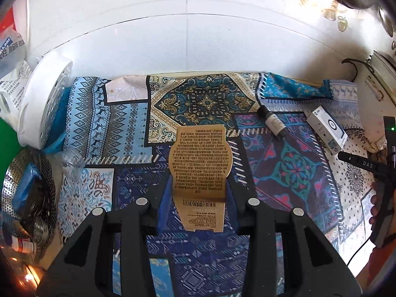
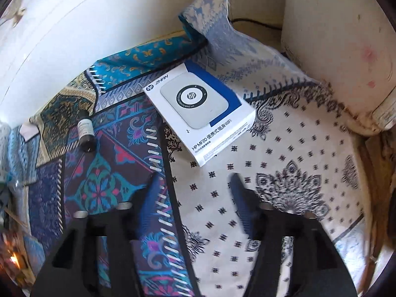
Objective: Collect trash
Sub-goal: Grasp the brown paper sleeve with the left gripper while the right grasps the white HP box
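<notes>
left tongs (image 1: 198, 193) clenched on tan printed paper tag (image 1: 201, 163), right tongs (image 2: 195, 195) held released above patterned cloth (image 2: 272, 173), white and blue hp box (image 2: 198, 113) just ahead

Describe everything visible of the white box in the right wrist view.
The white box is flat, rectangular cardboard with a blue corner band, a picture of a rounded grey device and printed lettering. It looks closed and lies face up, askew, on the patterned cloth, ahead of the open right gripper, which is clear of it.
</notes>
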Motion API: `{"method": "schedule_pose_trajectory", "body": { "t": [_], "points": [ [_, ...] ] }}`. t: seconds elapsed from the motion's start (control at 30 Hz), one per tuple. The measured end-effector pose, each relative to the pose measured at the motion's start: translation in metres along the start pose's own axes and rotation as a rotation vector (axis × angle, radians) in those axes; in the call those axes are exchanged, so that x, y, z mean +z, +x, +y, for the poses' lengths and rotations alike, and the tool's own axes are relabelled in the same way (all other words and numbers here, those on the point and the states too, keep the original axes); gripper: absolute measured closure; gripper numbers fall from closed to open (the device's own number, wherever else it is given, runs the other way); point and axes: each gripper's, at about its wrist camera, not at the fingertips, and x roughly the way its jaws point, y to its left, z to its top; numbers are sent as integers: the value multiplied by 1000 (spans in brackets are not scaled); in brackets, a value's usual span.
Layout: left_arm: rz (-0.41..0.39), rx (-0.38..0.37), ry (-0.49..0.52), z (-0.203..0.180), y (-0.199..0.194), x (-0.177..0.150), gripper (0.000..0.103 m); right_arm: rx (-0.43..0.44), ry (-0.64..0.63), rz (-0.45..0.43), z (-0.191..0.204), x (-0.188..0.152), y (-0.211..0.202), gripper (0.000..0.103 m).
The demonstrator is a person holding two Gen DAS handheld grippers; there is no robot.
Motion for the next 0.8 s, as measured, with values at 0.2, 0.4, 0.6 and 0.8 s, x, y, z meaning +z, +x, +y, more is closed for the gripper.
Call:
{"method": "schedule_pose_trajectory", "body": {
  "t": [0.2, 0.4, 0.6, 0.8],
  "points": [
    [2, 12, -11, -7, -6, -4, 64, 17, -137, -28, -15, 64, -11, 21],
    [9, 47, -33, -5, -3, -6, 64, 57, -234, 60, 2, 112, 39, 17],
    [33, 80, -57, -5, 1, -10, 64, -6, -364, 96, 6, 124, 64, 17],
    [29, 86, -53, -19, -2, -7, 64, 4, -363, 101, 1, 116, 66, 22]
  ]
}}
